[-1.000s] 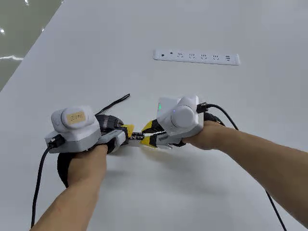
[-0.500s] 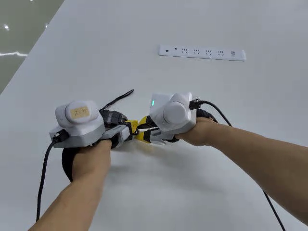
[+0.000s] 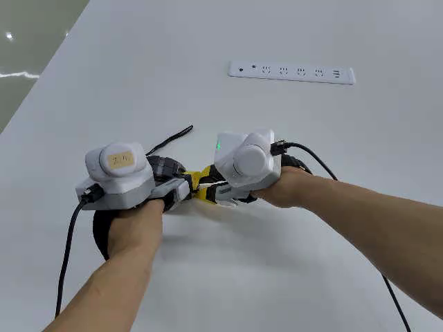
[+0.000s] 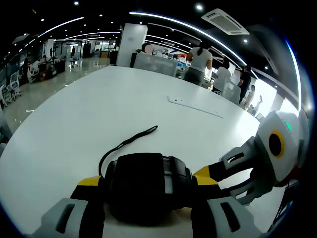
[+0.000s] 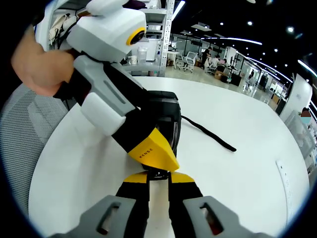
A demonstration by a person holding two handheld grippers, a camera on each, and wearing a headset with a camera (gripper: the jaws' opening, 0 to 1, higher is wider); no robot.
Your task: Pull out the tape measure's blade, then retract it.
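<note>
Your left gripper (image 4: 147,179) clamps the hard case (image 4: 146,193); right gripper (image 5: 159,178) pinches the hook (image 5: 158,173). Thin, likely spring-loaded: hold squarely.

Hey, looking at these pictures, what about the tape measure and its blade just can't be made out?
- How far the blade is out: in the head view the bodies of the left gripper and right gripper cover it. In the right gripper view the shut jaws hide all but its tip.
- The tape measure mouth: in the left gripper view the black case blocks it.
- Blade markings: too small to read.
</note>
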